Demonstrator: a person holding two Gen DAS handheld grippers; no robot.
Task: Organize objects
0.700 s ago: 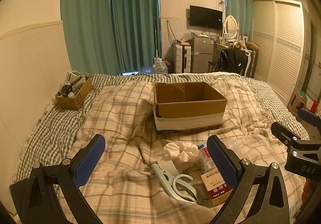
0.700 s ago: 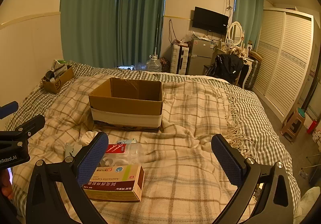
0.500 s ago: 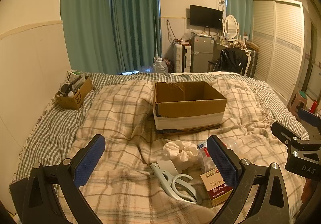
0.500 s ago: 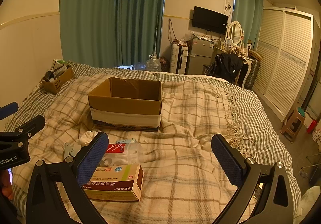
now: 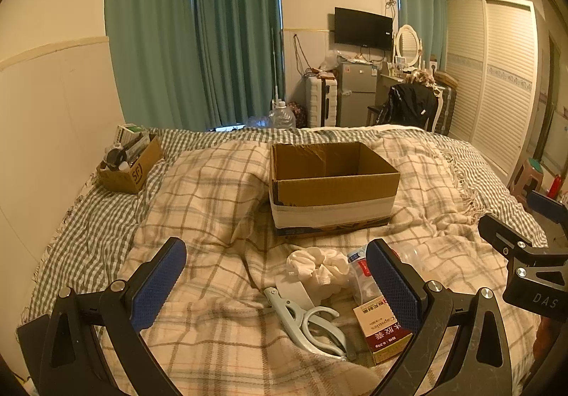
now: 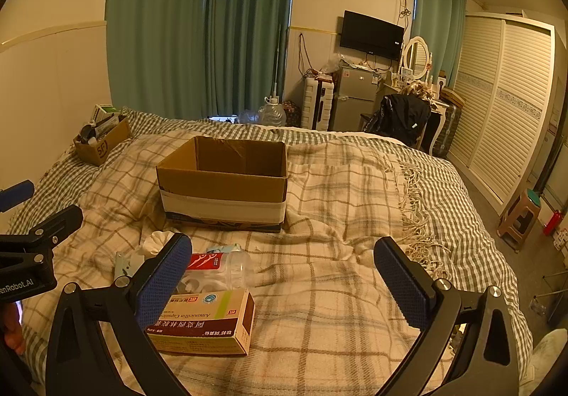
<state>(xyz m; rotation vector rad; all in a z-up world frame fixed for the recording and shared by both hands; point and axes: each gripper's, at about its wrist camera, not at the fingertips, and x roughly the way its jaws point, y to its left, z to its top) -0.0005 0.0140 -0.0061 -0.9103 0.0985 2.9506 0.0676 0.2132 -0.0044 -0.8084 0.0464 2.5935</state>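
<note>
Nothing has been picked up yet, so this looks like the very start of the tidying: both tools hover over the bed [image 5: 106, 218] with the loose things lying in a cluster just in front of the empty carton [image 5: 333, 190]. The left gripper [image 5: 277, 275] has its fingers [image 5: 159, 282] spread wide and holds nothing; the right gripper [image 6: 284, 275] is spread just as wide and is also empty. The cluster sits on the plaid blanket [image 6: 337, 218]: a white scrunchie [image 5: 317, 270], pale scissors [image 5: 309, 321], a clear bottle [image 6: 216, 270] with a red label, and a medicine box [image 6: 209, 321], all close together and some touching. In the left view the scissors and scrunchie lie between the fingers, so that gripper seems best placed to go first. I judge the next move is to lower onto one item, close across its narrow side, lift it clear of its neighbours and carry it forward over the carton rim. The soft, rumpled blanket may let things sink or shift under pressure. Against the earlier frames almost nothing differs: both views are framed nearly the same, the fingers equally wide, and no item has moved.
</note>
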